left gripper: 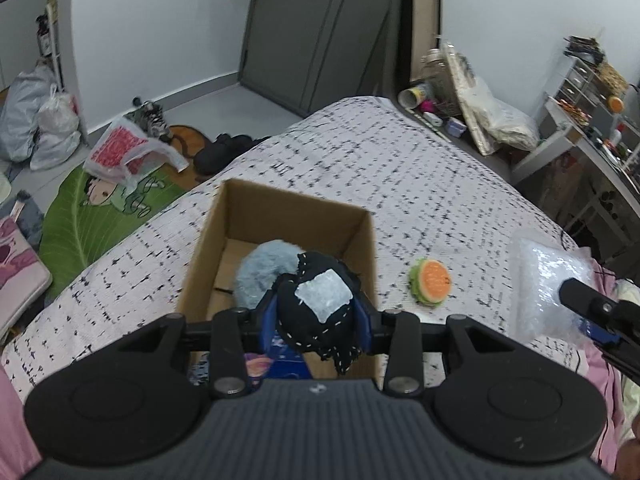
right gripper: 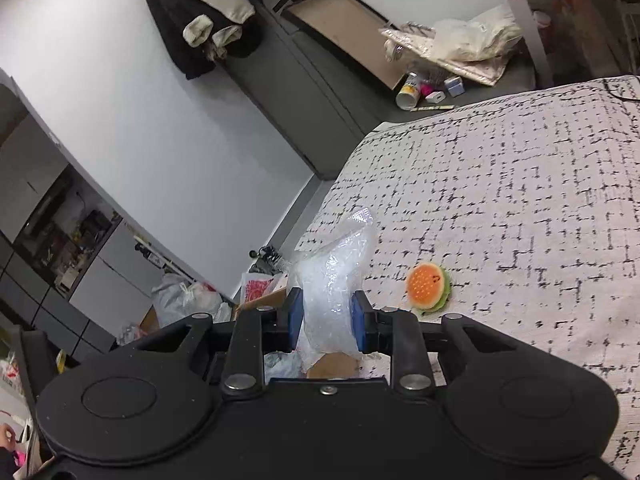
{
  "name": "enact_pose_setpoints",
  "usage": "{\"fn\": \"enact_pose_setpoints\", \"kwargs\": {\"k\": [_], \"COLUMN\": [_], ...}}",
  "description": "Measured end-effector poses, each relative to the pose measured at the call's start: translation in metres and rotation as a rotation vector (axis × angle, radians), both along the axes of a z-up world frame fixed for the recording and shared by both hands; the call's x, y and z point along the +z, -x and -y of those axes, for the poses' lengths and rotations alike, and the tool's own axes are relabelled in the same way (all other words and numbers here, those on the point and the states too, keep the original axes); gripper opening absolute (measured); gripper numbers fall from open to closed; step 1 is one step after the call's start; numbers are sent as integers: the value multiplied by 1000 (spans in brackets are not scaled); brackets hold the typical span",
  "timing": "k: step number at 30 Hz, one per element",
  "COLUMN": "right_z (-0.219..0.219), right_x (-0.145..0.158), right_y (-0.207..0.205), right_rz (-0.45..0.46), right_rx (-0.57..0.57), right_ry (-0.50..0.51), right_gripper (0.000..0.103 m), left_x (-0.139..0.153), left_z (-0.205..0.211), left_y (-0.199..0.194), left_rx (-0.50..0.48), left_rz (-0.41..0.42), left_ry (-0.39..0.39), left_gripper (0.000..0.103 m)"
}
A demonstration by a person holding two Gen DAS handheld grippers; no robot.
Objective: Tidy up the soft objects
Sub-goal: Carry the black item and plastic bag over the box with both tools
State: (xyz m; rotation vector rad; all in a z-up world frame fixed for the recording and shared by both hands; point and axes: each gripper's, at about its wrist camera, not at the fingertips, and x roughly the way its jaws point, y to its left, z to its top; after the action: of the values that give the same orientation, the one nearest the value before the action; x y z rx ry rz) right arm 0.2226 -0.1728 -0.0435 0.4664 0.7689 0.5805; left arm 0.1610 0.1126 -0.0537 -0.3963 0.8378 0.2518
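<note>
My left gripper (left gripper: 318,320) is shut on a black stitched soft toy (left gripper: 316,300) with a pale patch, held over the near end of an open cardboard box (left gripper: 276,208) on the bed. A fluffy light-blue soft item (left gripper: 264,272) lies inside the box. My right gripper (right gripper: 326,318) is shut on a clear bubble-wrap bag (right gripper: 336,276), held above the bed; the bag also shows at the right of the left wrist view (left gripper: 548,280). A burger-shaped plush (left gripper: 430,280) lies on the bed right of the box, and shows in the right wrist view (right gripper: 428,286).
The bed (left gripper: 400,168) has a white cover with black dashes. Bags (left gripper: 120,152), shoes and a green mat lie on the floor to the left. Clutter and shelves (left gripper: 580,92) stand beyond the bed's right edge. A dark wardrobe (left gripper: 320,32) stands at the back.
</note>
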Motion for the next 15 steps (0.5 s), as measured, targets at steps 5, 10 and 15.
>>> {"fn": "enact_pose_setpoints", "kwargs": {"k": [5,10,15], "right_z": [-16,-33,-53], "right_x": [-5,-10,-13], "right_y": [-2,0,1], "right_rz": [-12,-20,-23], "right_rx": [26,57,93], "right_ry": [19,38,53], "right_gripper": [26,26,26], "left_x": [-14,-27,-36], "left_z": [-20,-36,-48], "left_y": [-2,-3,-5], "left_rx": [37,64,77], "left_rz": [-25,-46,-68], "left_ry": [15,29,31], "left_gripper": [39,41,54]}}
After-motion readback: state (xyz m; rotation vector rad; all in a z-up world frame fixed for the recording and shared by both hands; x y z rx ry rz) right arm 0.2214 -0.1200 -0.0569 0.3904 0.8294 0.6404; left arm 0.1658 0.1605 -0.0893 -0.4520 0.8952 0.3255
